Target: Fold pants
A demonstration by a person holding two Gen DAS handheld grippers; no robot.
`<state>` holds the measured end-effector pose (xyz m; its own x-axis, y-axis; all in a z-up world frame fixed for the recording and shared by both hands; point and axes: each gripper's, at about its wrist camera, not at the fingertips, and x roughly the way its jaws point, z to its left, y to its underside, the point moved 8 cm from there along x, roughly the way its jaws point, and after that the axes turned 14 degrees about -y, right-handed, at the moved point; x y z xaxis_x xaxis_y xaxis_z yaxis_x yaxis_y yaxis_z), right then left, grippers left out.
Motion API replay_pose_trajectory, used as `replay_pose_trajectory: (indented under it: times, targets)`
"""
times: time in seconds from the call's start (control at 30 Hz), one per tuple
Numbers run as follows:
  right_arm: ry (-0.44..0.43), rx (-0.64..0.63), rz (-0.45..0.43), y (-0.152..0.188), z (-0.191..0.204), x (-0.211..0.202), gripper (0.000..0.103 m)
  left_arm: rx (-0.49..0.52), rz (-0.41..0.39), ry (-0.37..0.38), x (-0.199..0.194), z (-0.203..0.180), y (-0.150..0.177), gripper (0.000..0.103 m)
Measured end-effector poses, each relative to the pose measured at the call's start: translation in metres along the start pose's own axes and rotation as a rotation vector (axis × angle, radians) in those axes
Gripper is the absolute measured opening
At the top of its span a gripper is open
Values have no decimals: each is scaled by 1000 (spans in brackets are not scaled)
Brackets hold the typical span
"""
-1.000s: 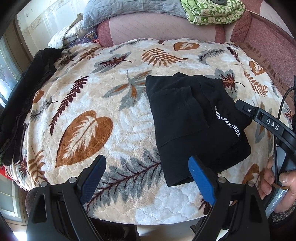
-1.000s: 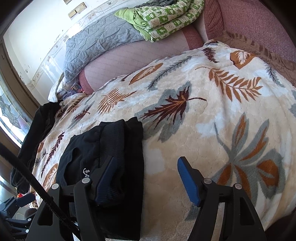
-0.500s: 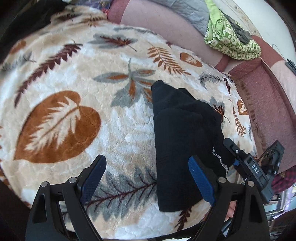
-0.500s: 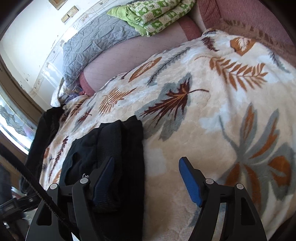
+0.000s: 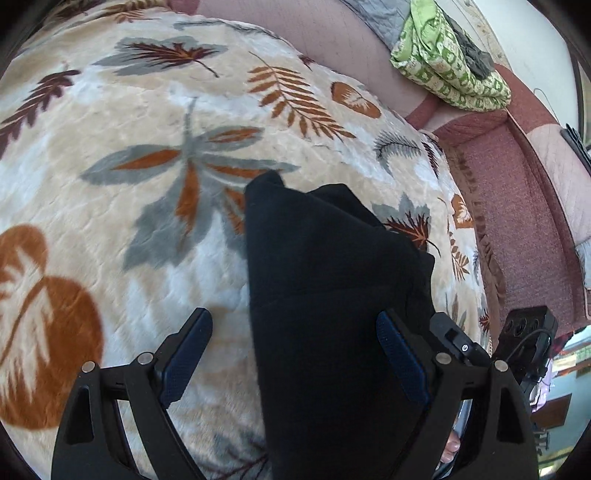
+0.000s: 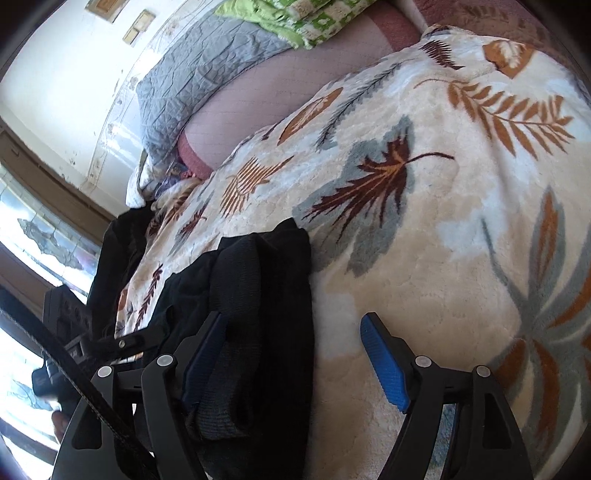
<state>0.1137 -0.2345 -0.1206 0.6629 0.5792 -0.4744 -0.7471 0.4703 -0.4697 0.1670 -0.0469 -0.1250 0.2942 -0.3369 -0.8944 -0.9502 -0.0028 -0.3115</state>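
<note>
The black pants (image 5: 332,280) lie folded into a compact bundle on the leaf-patterned blanket (image 5: 147,184). My left gripper (image 5: 295,354) is open, low over the near end of the bundle, its blue-padded fingers (image 5: 400,363) straddling the left edge. In the right wrist view the pants (image 6: 266,288) lie at lower left. My right gripper (image 6: 291,354) is open, its left finger (image 6: 201,354) over the bundle and its right finger over bare blanket (image 6: 424,258). The other gripper's body (image 6: 74,325) shows at far left.
A pink sofa back (image 5: 332,33) runs behind the blanket, with a green patterned quilt (image 5: 450,70) and a grey quilt (image 6: 207,74) on it. A second dark garment (image 6: 118,251) lies at the blanket's left edge by a window. The sofa arm (image 5: 517,221) is at right.
My left gripper has moved forward and lower toward the pants, which now fill more of its view. My right gripper has tilted and come slightly closer. Both stay open.
</note>
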Motion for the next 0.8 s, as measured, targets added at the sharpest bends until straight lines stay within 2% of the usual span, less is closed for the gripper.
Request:
replay_pose_trajectory:
  times: [0.17,0.2,0.23,0.27,0.37,0.5,0.6,0.8]
  targets:
    - [-77,13,105,-7,5,30,79,50,1,16,12,-14,-10,90]
    - [-89,26,109,-10,5,36,77,48,10,41,10,-17,-11,82]
    - [-100,40,113,-12,5,40,73,47,25,62,10,-20,-10,67]
    - [-111,52,119,-12,6,43,63,50,22,39,7,-20,-10,61]
    - [-128,73,140,-14,16,48,48,41,8,33,-4,-17,-8,47]
    - [-137,36,154,-20,38,46,35,55,-31,-11,-22,-17,-7,44]
    - [-152,9,152,-28,56,46,31,65,-84,-35,-39,-18,-17,44]
    - [-174,-42,130,-57,83,57,31,47,-141,-38,-53,-11,-58,44]
